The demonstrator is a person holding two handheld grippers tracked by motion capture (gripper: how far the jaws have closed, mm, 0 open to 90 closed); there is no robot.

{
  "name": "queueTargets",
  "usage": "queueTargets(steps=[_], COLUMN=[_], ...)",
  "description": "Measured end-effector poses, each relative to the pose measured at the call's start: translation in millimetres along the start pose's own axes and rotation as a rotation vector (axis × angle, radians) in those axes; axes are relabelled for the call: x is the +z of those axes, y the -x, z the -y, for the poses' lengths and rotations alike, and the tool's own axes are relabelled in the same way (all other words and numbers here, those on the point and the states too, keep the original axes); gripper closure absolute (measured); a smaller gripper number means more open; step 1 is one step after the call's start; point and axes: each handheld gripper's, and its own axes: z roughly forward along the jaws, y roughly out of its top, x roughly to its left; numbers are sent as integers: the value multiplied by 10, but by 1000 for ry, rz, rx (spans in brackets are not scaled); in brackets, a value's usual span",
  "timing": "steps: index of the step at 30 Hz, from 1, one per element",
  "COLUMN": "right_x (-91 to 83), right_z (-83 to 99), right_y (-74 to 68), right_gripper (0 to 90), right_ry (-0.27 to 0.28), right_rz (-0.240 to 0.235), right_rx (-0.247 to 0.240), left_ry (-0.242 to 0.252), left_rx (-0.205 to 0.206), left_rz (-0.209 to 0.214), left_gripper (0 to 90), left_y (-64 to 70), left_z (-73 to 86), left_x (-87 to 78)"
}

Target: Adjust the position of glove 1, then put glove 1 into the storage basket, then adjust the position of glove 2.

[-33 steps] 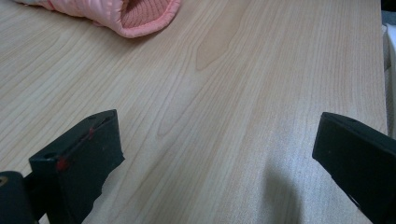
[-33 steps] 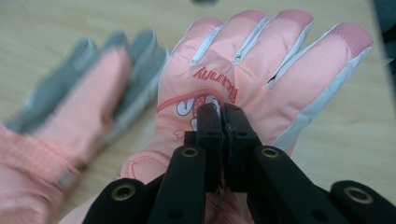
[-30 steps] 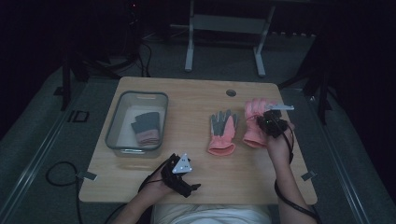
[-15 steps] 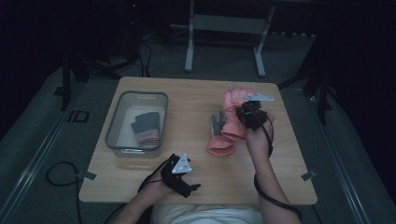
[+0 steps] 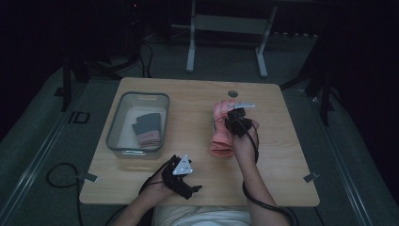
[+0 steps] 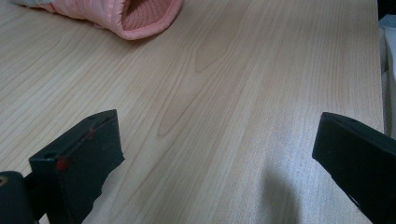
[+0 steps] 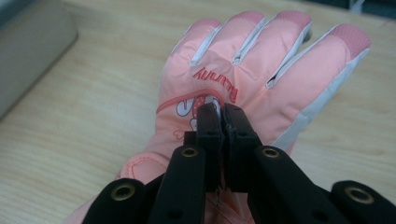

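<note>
While dim grey floor (image 5: pixel 56 122) surrounds the wooden table (image 5: pixel 282 155), right tongs (image 7: pixel 223 116) pinch the pink glove (image 7: pixel 261 70); left tongs (image 6: pixel 215 154) gape, seemingly empty.

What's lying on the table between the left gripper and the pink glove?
Nothing: in the left gripper view, bare wood runs from the open left gripper to the pink glove. The high view agrees.

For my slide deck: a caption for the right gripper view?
Right gripper pinching the back of a pink glove above the wooden table.
</note>
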Motion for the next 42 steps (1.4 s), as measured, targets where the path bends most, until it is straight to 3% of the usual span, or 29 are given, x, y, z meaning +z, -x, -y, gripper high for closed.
queueTargets(steps=[4,14,19,22,29,34,42], right_x=[138,336,201,66,-180,-247,-291], right_z=[77,192,142,111,58,68,213], right_y=[10,-4,5,42,174,237,394], right_gripper=[860,834,682,643,619,621,606], right_ry=[-38,-55,-5,31,87,98,89], right_rz=[-5,-5,-16,-37,-64,-78,-74], right_rx=[6,14,5,-3,2,-4,-26], left_ry=[0,-1,-2,-6,-12,6,73], left_rx=[2,-3,-5,-7,-8,-27,-68], left_rz=[2,-1,-3,-8,-9,-13,-8], left_gripper=[11,11,11,11,11,11,11], left_y=[-2,9,12,6,-2,-3,0], left_z=[2,1,-1,-2,-13,-15,-126], left_x=[-1,5,1,4,15,-1,-54])
